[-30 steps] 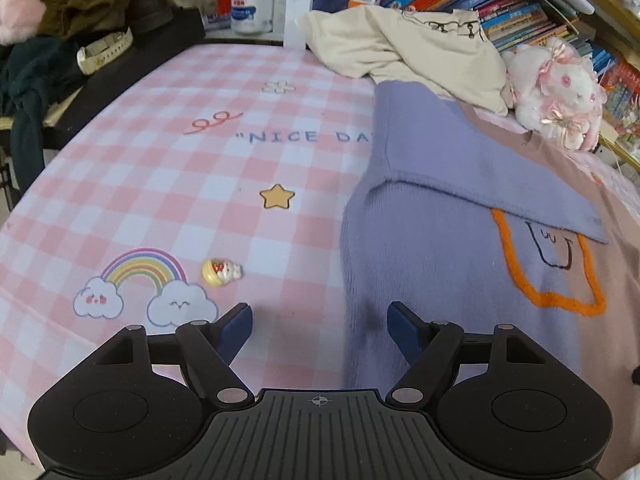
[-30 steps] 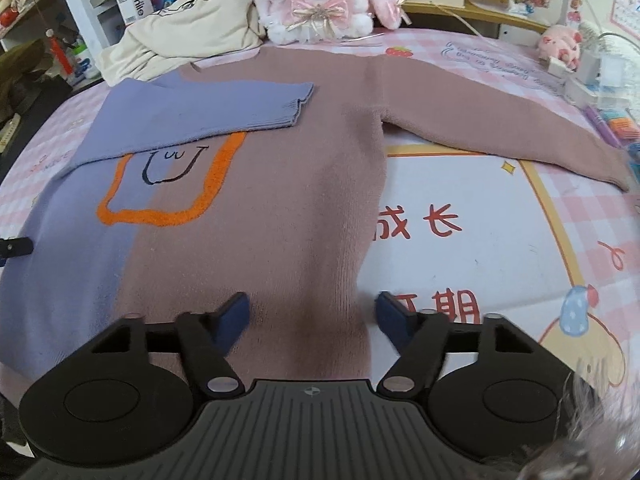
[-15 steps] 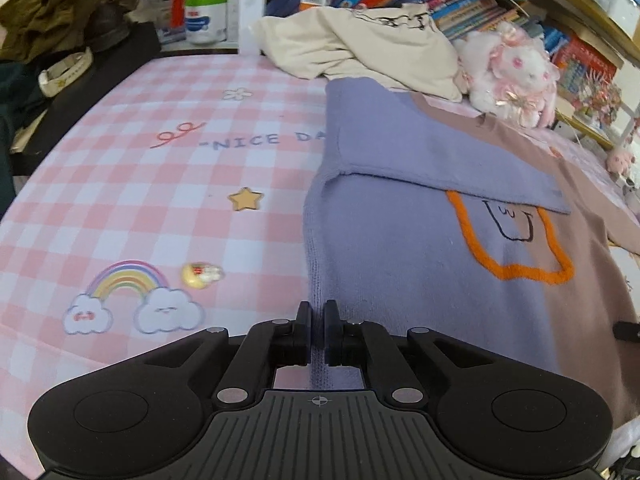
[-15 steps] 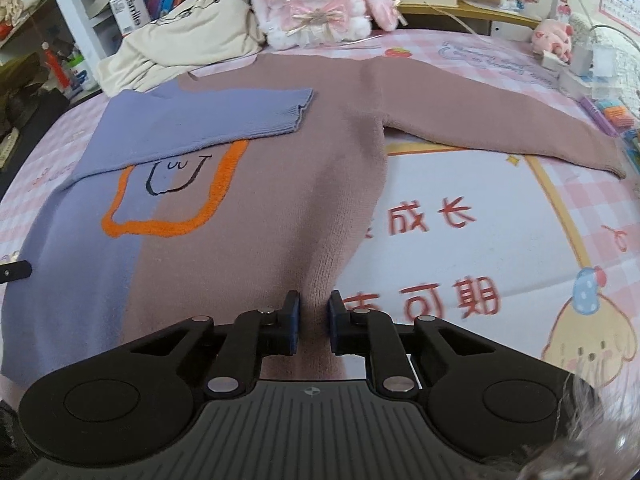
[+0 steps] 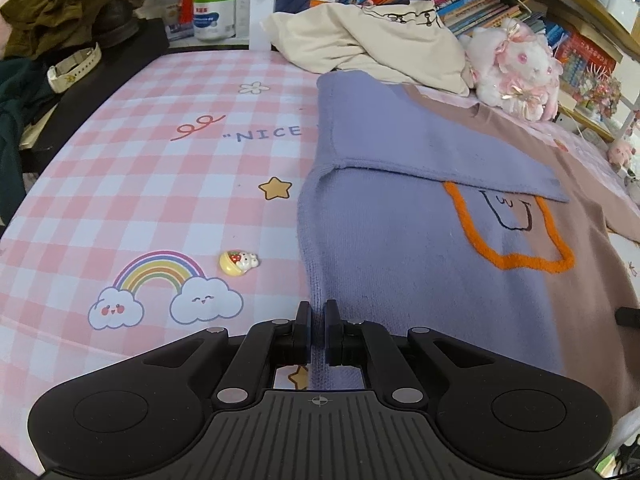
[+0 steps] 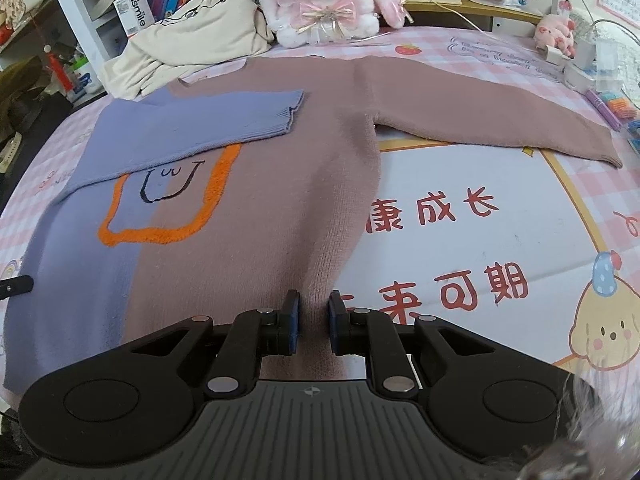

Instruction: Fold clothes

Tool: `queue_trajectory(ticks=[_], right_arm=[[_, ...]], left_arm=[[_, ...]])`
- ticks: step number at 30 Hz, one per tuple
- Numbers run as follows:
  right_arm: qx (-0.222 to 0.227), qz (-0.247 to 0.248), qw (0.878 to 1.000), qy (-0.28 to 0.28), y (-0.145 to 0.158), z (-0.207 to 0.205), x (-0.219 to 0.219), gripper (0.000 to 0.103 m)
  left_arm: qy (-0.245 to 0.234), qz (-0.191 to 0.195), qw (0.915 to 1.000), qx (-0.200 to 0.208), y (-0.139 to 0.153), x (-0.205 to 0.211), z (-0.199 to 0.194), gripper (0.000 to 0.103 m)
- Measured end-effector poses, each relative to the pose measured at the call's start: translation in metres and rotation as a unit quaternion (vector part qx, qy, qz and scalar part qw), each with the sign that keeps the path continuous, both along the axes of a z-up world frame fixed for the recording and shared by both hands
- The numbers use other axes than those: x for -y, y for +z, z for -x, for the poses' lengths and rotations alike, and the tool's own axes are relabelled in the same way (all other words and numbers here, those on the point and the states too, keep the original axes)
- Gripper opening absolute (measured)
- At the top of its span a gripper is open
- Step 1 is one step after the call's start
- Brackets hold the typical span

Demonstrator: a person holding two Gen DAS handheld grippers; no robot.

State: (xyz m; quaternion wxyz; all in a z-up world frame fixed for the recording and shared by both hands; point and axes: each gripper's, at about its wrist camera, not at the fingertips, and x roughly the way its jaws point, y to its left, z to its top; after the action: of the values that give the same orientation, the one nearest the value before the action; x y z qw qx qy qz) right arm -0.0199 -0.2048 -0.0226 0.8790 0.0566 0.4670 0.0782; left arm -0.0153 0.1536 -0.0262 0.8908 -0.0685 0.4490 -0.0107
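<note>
While cream garment borders sweater, jaws pinch hem.

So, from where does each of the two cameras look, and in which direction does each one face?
Left wrist: sits behind the left gripper, at the near left hem of the sweater, facing the bookshelf; only its fingers show.
Right wrist: sits behind the right gripper, at the sweater's brown right hem, facing the plush rabbit; only its fingers show.
Shared: the sweater, the cream garment, the rabbit, the checked cloth.
</note>
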Motion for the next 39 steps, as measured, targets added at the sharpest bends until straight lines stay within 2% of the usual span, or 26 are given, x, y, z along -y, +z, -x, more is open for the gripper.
queue_trajectory(ticks=[3,4,6,9,10,11,13,18,23,31,39], right_arm=[[0.002,0.004,1.000,-0.007,0.000,0.002,0.000,0.018],[0.002,0.005,1.000,-0.011,0.000,0.002,0.000,0.026],[0.006,0.007,1.000,-0.021,0.003,0.005,0.001,0.040],[0.020,0.008,0.999,-0.038,0.009,0.010,0.001,0.060],[0.027,0.012,0.999,-0.044,0.012,0.012,0.001,0.065],[0.036,0.016,0.998,-0.051,0.015,0.014,0.000,0.074],[0.055,0.022,0.996,-0.065,0.022,0.019,0.000,0.087],[0.060,0.036,0.994,-0.084,0.026,0.027,0.003,0.093],[0.059,0.048,0.992,-0.100,0.027,0.036,0.008,0.095],[0.061,0.050,0.991,-0.111,0.026,0.037,0.022,0.095],[0.062,0.040,0.994,-0.083,0.021,0.018,0.055,0.095]], left_arm=[[-0.003,-0.006,1.0000,0.004,0.001,-0.001,0.000,0.010],[-0.003,-0.008,0.9999,0.007,0.002,-0.001,0.000,0.010],[-0.002,-0.012,0.9998,0.013,0.005,-0.001,0.001,0.017],[-0.004,-0.022,0.9992,0.033,0.013,0.001,0.002,0.045],[-0.009,-0.028,0.9985,0.045,0.017,0.004,0.004,0.060],[-0.015,-0.033,0.9976,0.060,0.021,0.007,0.006,0.070],[-0.028,-0.045,0.9947,0.088,0.029,0.013,0.010,0.082],[-0.070,-0.052,0.9912,0.100,0.027,0.034,0.012,0.086],[-0.104,-0.053,0.9889,0.093,0.019,0.051,0.012,0.086],[-0.090,-0.054,0.9905,0.089,0.019,0.060,0.011,0.088],[-0.050,-0.061,0.9946,0.068,0.019,0.095,0.006,0.089]])
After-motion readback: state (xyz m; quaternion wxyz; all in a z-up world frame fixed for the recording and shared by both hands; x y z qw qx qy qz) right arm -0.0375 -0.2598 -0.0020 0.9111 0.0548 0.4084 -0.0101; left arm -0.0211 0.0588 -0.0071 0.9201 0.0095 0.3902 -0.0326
